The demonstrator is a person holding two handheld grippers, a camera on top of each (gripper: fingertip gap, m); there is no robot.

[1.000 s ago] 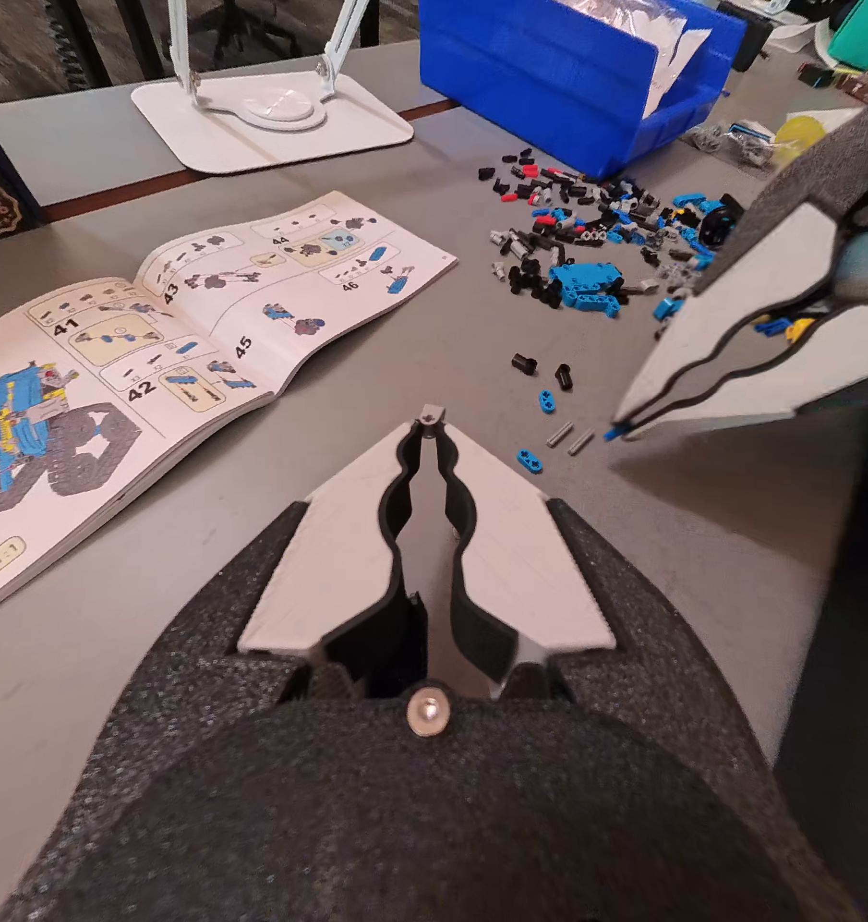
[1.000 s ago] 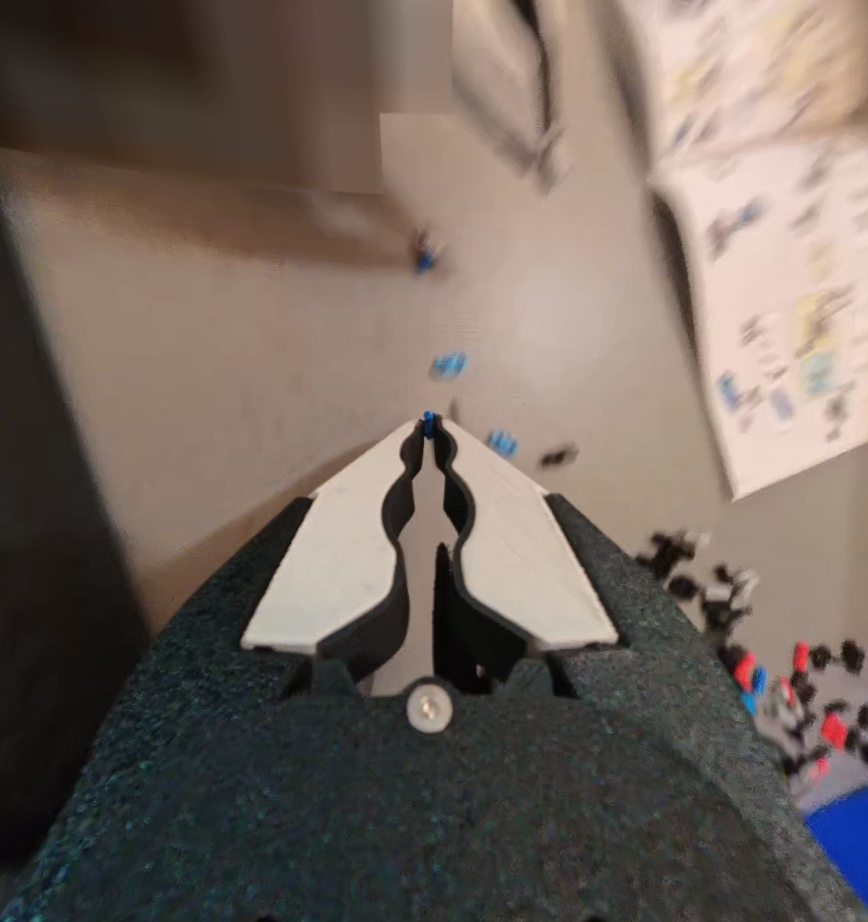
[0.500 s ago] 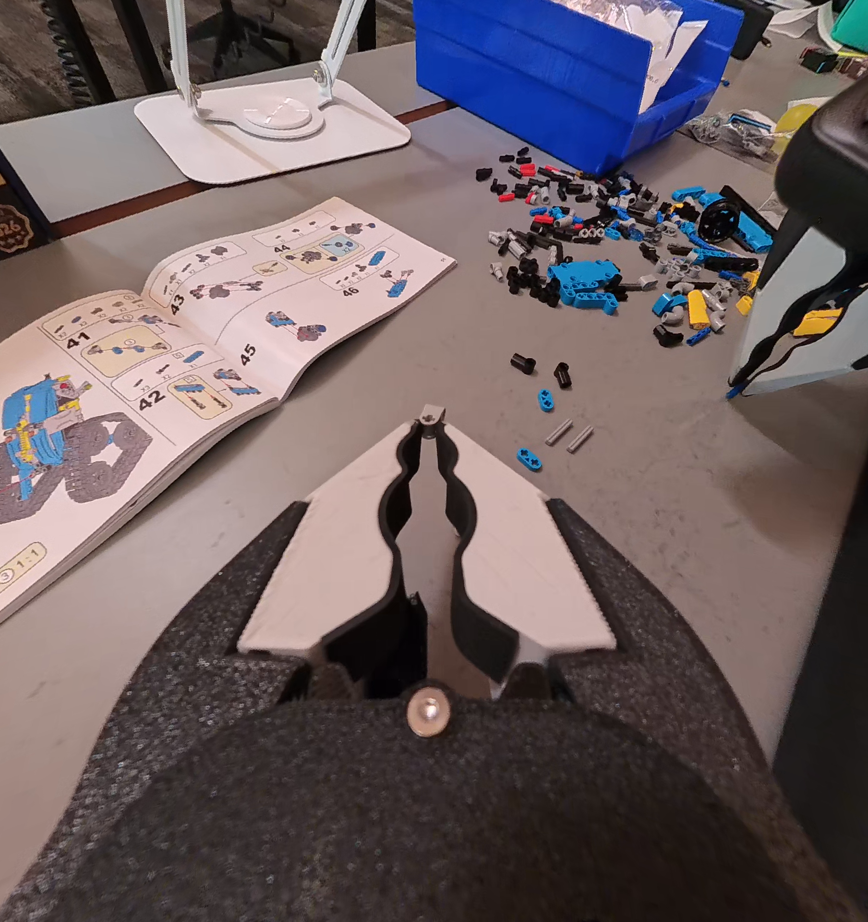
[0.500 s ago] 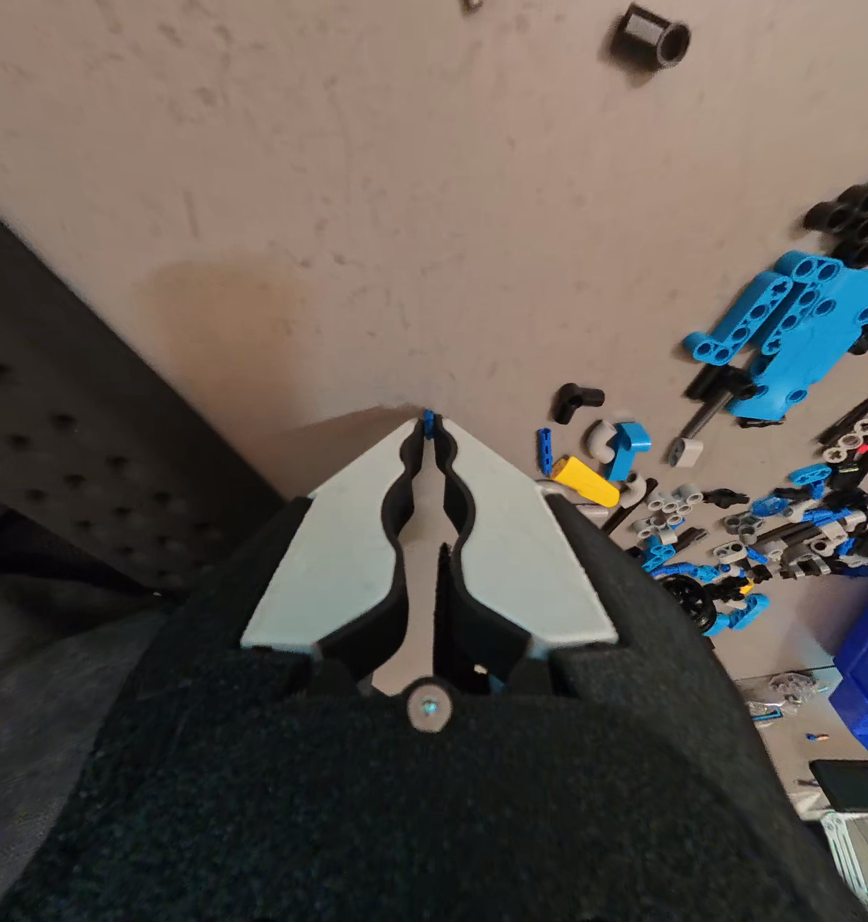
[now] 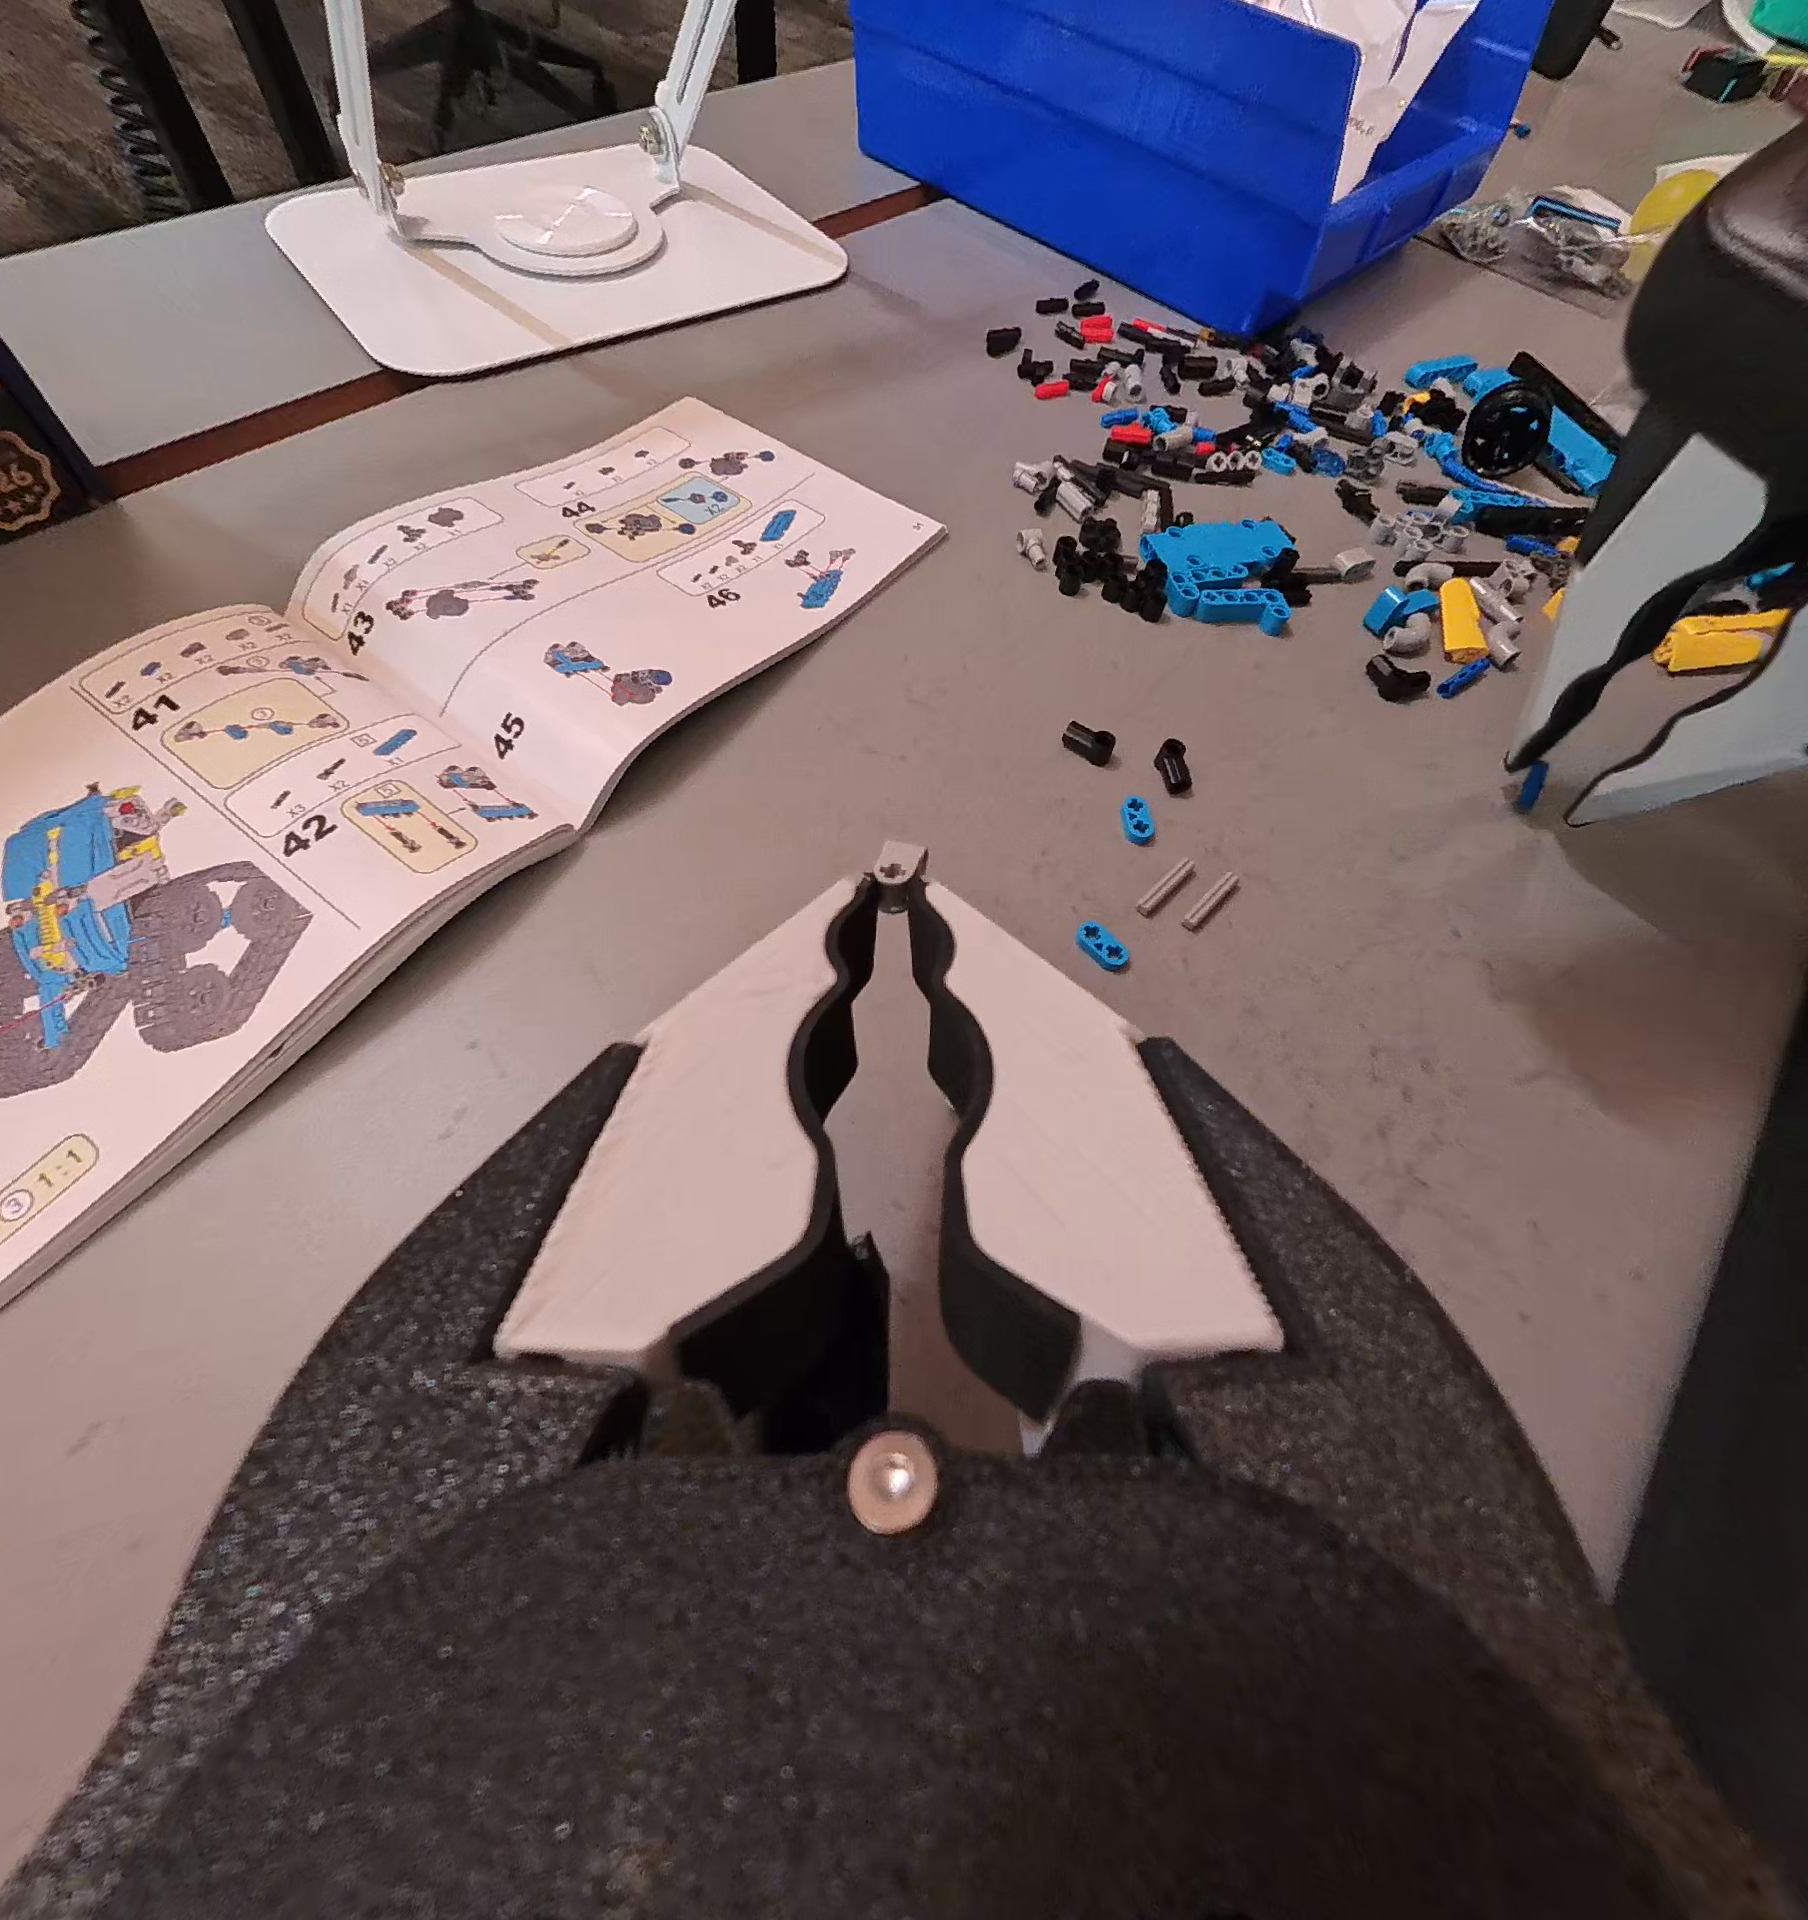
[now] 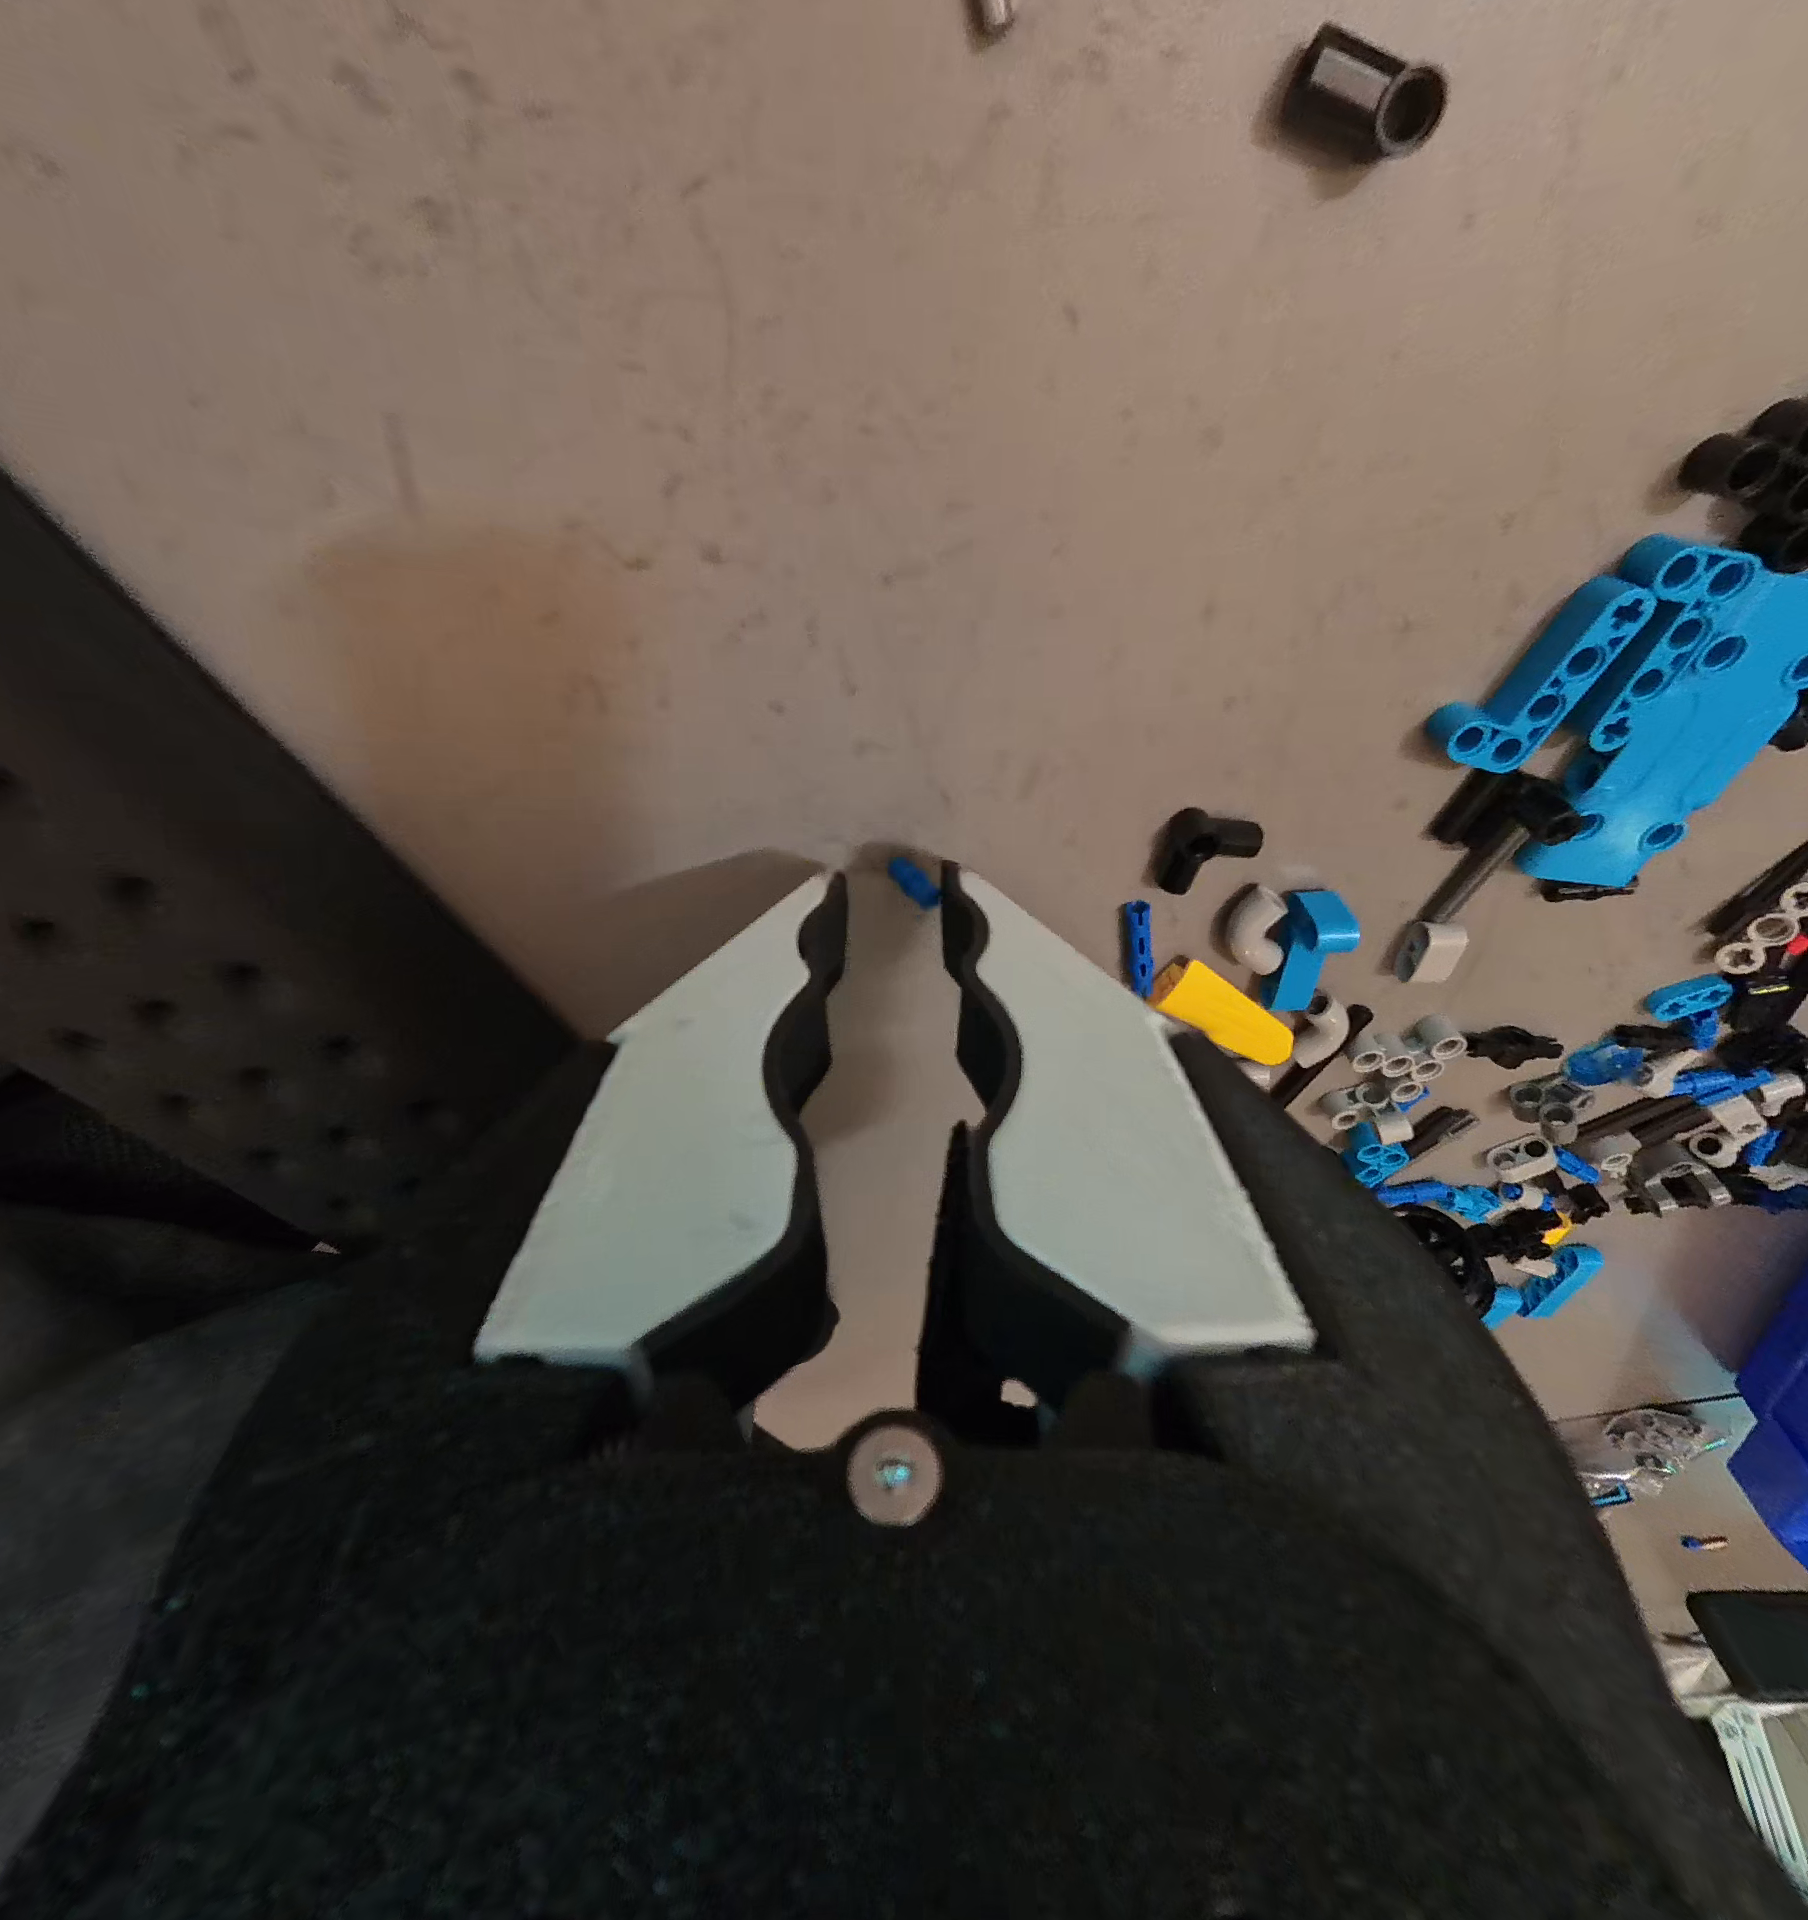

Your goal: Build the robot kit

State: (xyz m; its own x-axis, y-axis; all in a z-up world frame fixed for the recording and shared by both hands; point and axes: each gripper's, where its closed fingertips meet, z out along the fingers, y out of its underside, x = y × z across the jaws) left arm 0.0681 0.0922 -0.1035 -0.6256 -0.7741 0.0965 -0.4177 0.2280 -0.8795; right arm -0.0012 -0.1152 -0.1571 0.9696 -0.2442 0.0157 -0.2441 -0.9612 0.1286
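Two grippers: left gripper point(image 5: 895, 883) pinching small grey piece point(image 5: 898, 864); right gripper point(image 6: 892, 885) slightly parted, blue pin point(image 6: 912, 880) lying loose between tips.

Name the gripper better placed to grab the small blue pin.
Right: the right gripper is open with the small blue pin between its tips; the left gripper is shut on a small grey connector.
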